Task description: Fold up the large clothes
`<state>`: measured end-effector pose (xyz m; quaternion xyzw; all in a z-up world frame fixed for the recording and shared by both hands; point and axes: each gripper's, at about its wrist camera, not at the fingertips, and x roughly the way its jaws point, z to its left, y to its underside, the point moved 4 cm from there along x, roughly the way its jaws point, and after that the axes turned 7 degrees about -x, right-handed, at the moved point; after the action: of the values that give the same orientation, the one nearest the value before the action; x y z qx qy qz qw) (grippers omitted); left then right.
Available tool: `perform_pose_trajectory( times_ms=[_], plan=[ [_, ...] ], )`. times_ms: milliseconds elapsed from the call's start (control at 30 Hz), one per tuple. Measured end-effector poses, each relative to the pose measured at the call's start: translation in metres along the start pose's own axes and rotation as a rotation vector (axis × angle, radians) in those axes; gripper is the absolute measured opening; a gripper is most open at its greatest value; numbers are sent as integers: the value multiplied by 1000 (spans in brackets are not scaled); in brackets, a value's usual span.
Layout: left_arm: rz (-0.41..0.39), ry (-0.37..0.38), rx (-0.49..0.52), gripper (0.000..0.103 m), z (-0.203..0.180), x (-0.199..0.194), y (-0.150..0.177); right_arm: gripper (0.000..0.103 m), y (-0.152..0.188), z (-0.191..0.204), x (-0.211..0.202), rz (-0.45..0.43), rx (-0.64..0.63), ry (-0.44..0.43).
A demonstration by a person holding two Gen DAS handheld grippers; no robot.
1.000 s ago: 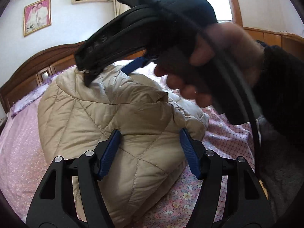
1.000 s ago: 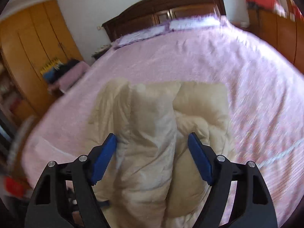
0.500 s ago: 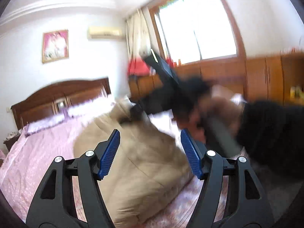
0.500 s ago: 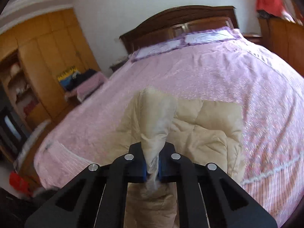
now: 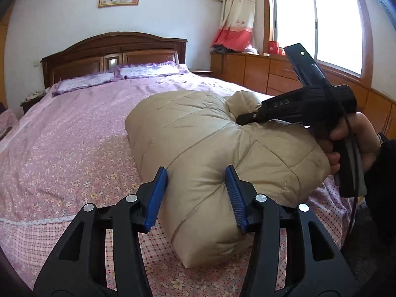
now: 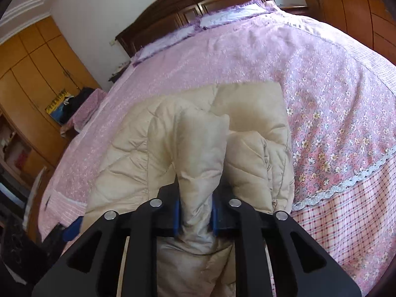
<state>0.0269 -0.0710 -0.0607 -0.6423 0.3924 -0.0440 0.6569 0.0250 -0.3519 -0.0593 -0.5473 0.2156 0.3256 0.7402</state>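
A beige quilted puffer jacket [image 5: 198, 143] lies folded in a thick bundle near the foot of the pink bed. My left gripper [image 5: 195, 193] is open, its blue pads on either side of the bundle's near end, at the fabric but not squeezing it. My right gripper [image 6: 194, 216] is shut on a bunched fold of the jacket [image 6: 198, 153] and holds it up from the bundle. In the left wrist view the right gripper [image 5: 241, 118] shows at the right, held in a hand, pinching the jacket's top.
The bed [image 5: 69, 133] has a pink floral cover, purple pillows [image 5: 146, 70] and a dark wooden headboard [image 5: 111, 49]. Wooden drawers [image 5: 267, 76] stand under the window at right. A wardrobe [image 6: 37, 79] and a cluttered side stand [image 6: 74, 109] stand left of the bed.
My right gripper closed on a fold of the jacket and now holds it. My left gripper swung and dropped lower, now open at the near end of the bundle.
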Motion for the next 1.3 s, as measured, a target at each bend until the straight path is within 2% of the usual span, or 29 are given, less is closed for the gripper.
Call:
perform_pose_trajectory(
  times_ms=[67, 133, 167, 200, 267, 333, 400, 500, 600, 667, 733, 767, 833, 867, 933, 967, 1033, 1067, 1100, 1167, 1200, 1300],
  plan=[
    [2, -17, 12, 49, -5, 4, -2, 21, -2, 4, 0, -8, -25, 25],
    [8, -24, 25, 49, -21, 5, -2, 28, -4, 12, -7, -40, -73, 61],
    [8, -32, 37, 49, -32, 3, -3, 38, -5, 14, -12, -62, -95, 97],
    [10, -35, 43, 49, -37, 1, -4, 53, -6, 17, -22, -103, -124, 167],
    [16, -25, 33, 49, -39, -1, -5, 63, -8, 28, -57, -265, -177, 346],
    [24, -8, 15, 49, -38, -4, -11, 67, -8, 50, -87, -417, -229, 428],
    [33, 4, -4, 48, -39, -1, -14, 69, -6, 80, -96, -477, -298, 416],
    [37, -4, 10, 47, -46, 0, -14, 69, -1, 118, -70, -438, -398, 374],
    [49, -8, 42, 47, -48, 2, -7, 69, -9, 123, -30, -343, -416, 353],
    [56, -2, 54, 47, -49, 1, -7, 69, -30, 122, -24, -345, -392, 392],
    [66, -7, 77, 47, -52, 1, -7, 72, -54, 125, -21, -320, -354, 346],
    [67, -9, 80, 47, -51, 2, -8, 77, -64, 123, -19, -296, -325, 307],
    [72, -6, 57, 47, -50, 0, -8, 81, -80, 114, -8, -315, -265, 274],
    [72, 6, 25, 47, -47, -3, -10, 83, -80, 107, -2, -324, -245, 284],
    [52, 40, -107, 50, -33, -15, -17, 83, -75, 83, 25, -273, -193, 349],
    [22, 16, -149, 50, -26, -23, -22, 83, -69, 68, 39, -237, -144, 384],
    [-22, -79, -186, 52, -14, -33, -35, 85, -62, 54, 47, -223, -93, 378],
    [-48, -165, -228, 54, -4, -37, -48, 86, -61, 52, 43, -225, -91, 366],
    [-65, -215, -275, 56, 4, -39, -59, 87, -61, 55, 40, -230, -99, 347],
    [-87, -276, -363, 61, 16, -36, -80, 88, -64, 62, 32, -246, -130, 315],
    [-93, -293, -410, 62, 21, -29, -94, 89, -67, 67, 25, -262, -148, 310],
    [-121, -248, -485, 63, 23, 11, -130, 94, -77, 82, 4, -333, -196, 330]
  ],
)
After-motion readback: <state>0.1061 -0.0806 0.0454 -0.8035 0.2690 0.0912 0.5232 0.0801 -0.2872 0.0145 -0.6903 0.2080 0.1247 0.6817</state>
